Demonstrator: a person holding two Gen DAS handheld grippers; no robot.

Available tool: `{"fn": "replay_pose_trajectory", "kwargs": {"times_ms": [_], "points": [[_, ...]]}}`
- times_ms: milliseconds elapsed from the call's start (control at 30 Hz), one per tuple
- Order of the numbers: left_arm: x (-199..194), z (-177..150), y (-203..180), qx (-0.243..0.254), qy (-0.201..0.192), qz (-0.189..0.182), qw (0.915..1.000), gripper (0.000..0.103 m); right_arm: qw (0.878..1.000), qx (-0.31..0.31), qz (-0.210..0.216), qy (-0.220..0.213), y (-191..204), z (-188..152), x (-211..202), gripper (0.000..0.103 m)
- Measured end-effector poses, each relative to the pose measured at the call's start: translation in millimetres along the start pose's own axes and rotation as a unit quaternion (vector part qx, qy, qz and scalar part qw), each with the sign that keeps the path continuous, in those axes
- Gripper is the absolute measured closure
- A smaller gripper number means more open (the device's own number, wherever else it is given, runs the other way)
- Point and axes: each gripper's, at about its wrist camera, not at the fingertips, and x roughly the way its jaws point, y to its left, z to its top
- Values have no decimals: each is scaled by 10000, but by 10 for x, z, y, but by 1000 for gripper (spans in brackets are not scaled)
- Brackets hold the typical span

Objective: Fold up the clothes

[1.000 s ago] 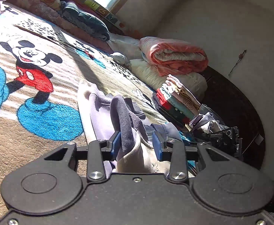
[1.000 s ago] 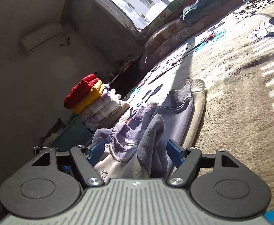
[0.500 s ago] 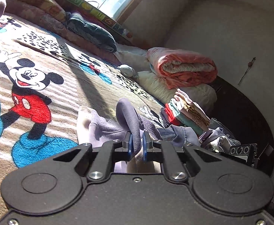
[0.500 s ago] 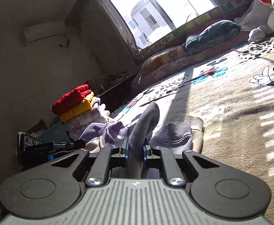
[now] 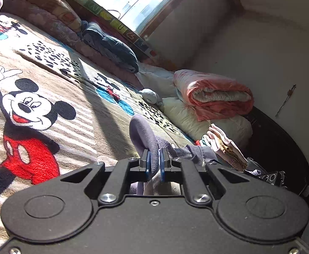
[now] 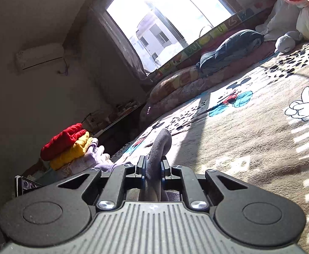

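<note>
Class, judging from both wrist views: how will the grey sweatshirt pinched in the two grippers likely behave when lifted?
The grey sweatshirt is probably floppy: its fold droops over the left gripper. It likely sags between grips, hanging below the right gripper. Thick knit suggests little slipping.

Harsh sun through blown-out window (image 6: 171, 21); hard shadows, fisheye-bent edges.

In the left wrist view, a fold of the sweatshirt (image 5: 146, 139) stands between the left gripper (image 5: 154, 165) fingers, on the blanket (image 5: 74, 127) spreading ahead and to its left. A stack of folded clothes (image 5: 224, 146) sits just right of the gripper, with a rolled quilt (image 5: 213, 93) on a pillow (image 5: 188, 114) beyond it. In the right wrist view, the right gripper (image 6: 152, 169) pinches the same sweatshirt (image 6: 160, 148); another clothes pile (image 6: 70, 146) lies to its left, the window (image 6: 167, 19) far ahead.
</note>
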Motion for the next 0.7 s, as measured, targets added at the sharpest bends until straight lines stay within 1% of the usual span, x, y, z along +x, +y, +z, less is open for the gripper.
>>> {"fn": "replay_pose_trajectory", "kwargs": {"times_ms": [133,200,300,333,367,433,467,500,567,633,667,700], "points": [[158,38,130,-99,86,-22,9999,99,9998,210,15,63,-88,-46,90,92],[200,27,170,-163,124,-29,9998,99,9996,248,-70,78,-123,-31,94,92],[249,6,215,-212,254,258,9991,100,9993,295,-192,130,-184,-13,127,92],[265,-1,229,-227,299,359,9987,100,9989,311,-302,192,-217,-23,169,92],[282,-9,244,-243,343,460,9981,100,9979,322,-483,279,-257,-43,227,92],[314,-23,274,-274,432,661,9965,100,9936,573,-705,664,-396,-104,366,91],[327,-37,292,-296,486,756,9955,98,9919,633,-840,710,-428,-124,386,87],[340,-52,311,-320,541,850,9944,97,9924,585,-888,616,-404,-117,360,81],[281,-31,234,-144,409,935,9947,97,9949,384,-869,340,-295,-64,255,80],[227,-8,102,295,255,1171,9924,97,9939,-220,-1064,170,-104,-8,158,77],[202,-6,34,511,161,1244,9908,97,9931,-482,-1055,163,-28,1,156,77],[185,-8,-13,632,89,1234,9903,97,9921,-743,-999,177,50,8,168,77]]}}
